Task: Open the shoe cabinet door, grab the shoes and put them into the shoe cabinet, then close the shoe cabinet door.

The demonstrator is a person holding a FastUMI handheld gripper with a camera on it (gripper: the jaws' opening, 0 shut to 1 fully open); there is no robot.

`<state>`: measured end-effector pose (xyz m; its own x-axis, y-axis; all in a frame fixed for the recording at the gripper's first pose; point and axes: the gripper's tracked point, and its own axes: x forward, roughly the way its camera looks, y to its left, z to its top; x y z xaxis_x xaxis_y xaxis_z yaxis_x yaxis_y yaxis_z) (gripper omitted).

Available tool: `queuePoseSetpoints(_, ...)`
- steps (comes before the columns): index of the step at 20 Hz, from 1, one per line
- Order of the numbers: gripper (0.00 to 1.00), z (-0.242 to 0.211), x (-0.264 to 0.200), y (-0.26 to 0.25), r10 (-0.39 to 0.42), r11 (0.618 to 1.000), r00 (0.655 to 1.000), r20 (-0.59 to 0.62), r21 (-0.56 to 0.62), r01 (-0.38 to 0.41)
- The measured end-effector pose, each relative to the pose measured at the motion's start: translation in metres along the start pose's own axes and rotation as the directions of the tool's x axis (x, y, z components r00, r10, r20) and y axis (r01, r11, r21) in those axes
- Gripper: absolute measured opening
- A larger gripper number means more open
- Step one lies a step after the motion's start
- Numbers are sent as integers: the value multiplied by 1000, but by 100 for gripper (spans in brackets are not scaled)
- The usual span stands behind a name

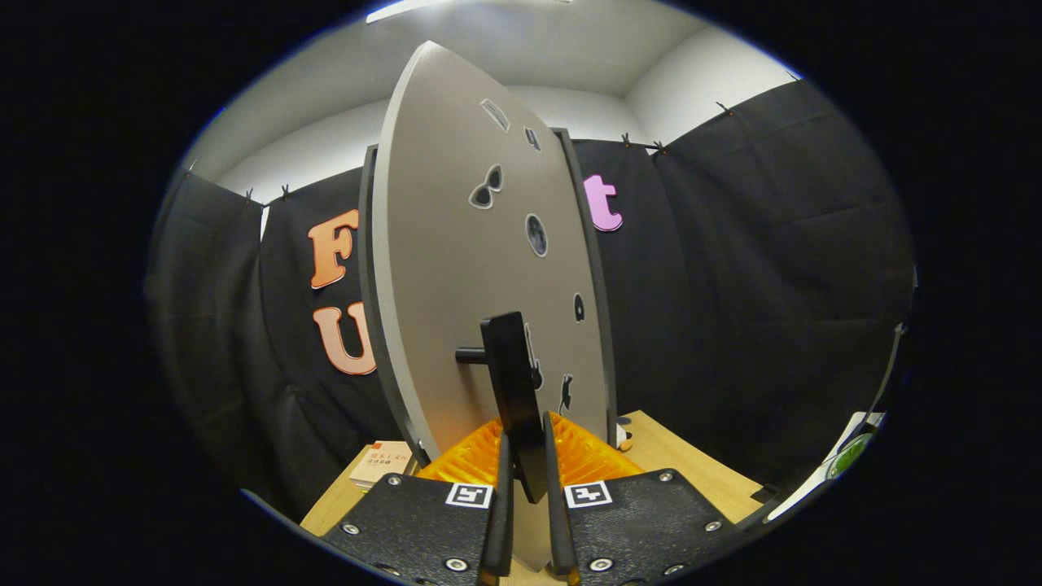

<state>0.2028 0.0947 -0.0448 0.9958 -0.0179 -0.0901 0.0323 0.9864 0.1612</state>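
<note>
So the gripper (pixel 526 456) is right up against the shoe cabinet door (pixel 480 277), and its two fingers (pixel 498 496) are pinched in on the dark handle (pixel 514 391), one on each side of the flat grip bar, with basically no gap left. The handle stands off the door on a short round post that sticks out to the left of the bar. The door itself is a grey panel with a darker edge, swung so that its face is seen at a steep angle, and it has a scatter of little dark stickers (pixel 487 189) on it: one looks like a pair of sunglasses, one is round, and a couple lower down near the handle are too small to make out. Behind the door, the dark frame of the shoe cabinet (pixel 593 268) peeks out on both sides. It all stands on a light wooden surface (pixel 692 464). Off to the left of the fingers, down low, a small box (pixel 381 465) with printing sits on that surface. Far over to the right there's a white object with a green spot (pixel 847 456), can't tell what it is.
</note>
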Motion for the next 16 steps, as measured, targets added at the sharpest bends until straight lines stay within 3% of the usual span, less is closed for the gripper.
queuePoseSetpoints(4,18,5,-7,-32,-22,998,1000,13,-56,23)
queuePoseSetpoints(7,18,7,-10,-61,-10,999,1000,11,-44,10)
queuePoseSetpoints(12,18,14,-6,-114,-50,997,998,32,-59,52)
queuePoseSetpoints(16,11,16,-3,-134,30,998,999,21,-63,-29)
